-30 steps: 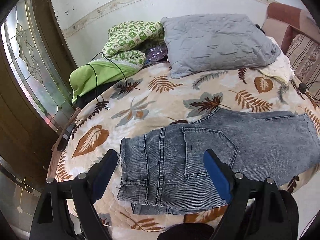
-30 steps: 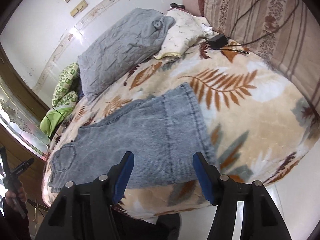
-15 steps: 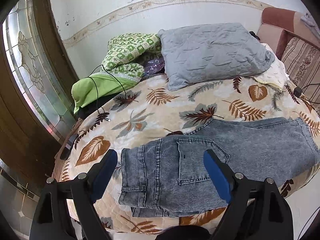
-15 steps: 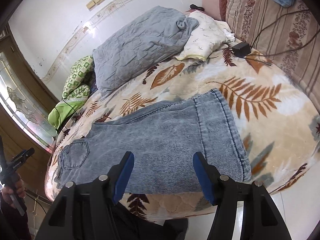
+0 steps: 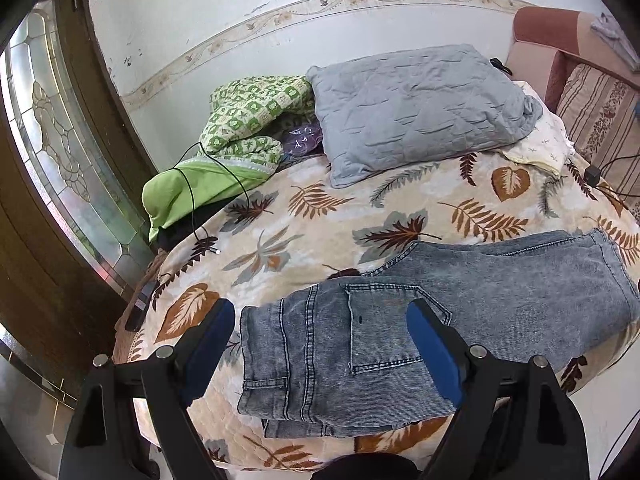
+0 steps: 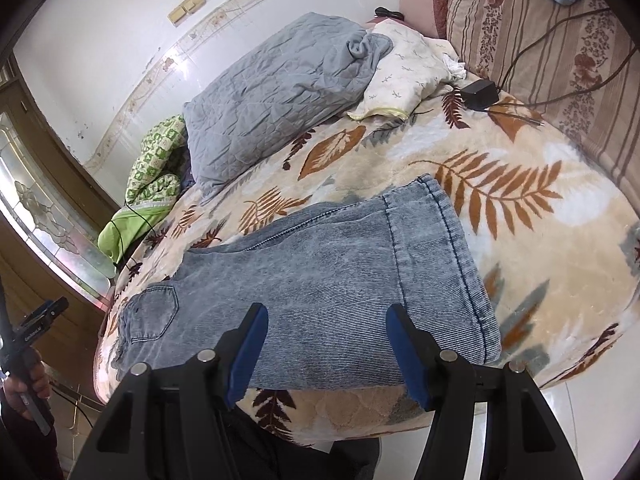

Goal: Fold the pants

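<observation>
Grey-blue jeans [image 5: 400, 320] lie flat on the leaf-print bed, folded lengthwise, back pocket up. The waist is at the left near edge, the leg hems [image 6: 452, 264] at the right. My left gripper [image 5: 320, 344] is open and empty, above the waist end, apart from it. My right gripper [image 6: 326, 344] is open and empty, above the near edge of the legs [image 6: 320, 280], not touching.
A grey pillow [image 5: 416, 108], a cream pillow [image 6: 404, 68] and a green blanket [image 5: 240, 136] lie at the bed's far side. A black charger with cables [image 6: 480, 94] lies far right. A glass door [image 5: 60, 160] stands left. A person's hand holds the other gripper [image 6: 24, 344].
Both grippers have pulled back and up from the jeans, so more of the bed shows. The jeans have not moved. Both stay open.
</observation>
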`<state>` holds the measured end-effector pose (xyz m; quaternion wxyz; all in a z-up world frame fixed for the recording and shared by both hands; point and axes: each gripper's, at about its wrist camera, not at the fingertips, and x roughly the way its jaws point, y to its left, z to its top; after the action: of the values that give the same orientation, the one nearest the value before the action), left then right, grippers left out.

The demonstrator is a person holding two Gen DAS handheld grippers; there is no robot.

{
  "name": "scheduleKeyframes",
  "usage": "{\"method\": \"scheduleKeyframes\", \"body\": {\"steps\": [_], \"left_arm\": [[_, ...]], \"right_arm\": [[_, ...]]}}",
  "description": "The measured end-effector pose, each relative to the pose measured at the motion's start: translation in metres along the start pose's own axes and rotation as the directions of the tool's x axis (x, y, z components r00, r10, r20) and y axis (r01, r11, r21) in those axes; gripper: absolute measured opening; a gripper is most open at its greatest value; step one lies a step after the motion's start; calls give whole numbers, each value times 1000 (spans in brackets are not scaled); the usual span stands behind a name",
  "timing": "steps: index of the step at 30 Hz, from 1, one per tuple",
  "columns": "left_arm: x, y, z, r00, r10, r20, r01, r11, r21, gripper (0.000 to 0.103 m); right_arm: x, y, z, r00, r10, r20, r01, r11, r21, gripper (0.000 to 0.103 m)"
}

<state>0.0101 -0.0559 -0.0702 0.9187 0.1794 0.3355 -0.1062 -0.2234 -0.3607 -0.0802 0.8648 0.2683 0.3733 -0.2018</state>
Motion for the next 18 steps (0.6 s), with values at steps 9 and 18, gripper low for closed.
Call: {"method": "scheduleKeyframes", "body": {"steps": [9, 18], "left_arm": [[0, -9, 5, 1000, 22, -4, -22, 999, 25, 88], [0, -12, 7, 1000, 27, -3, -27, 999, 32, 88]], "right_arm": [[6, -12, -2, 1000, 19, -1, -19, 1000, 20, 65], [8, -19, -3, 1000, 20, -1, -20, 999, 33, 65]]}}
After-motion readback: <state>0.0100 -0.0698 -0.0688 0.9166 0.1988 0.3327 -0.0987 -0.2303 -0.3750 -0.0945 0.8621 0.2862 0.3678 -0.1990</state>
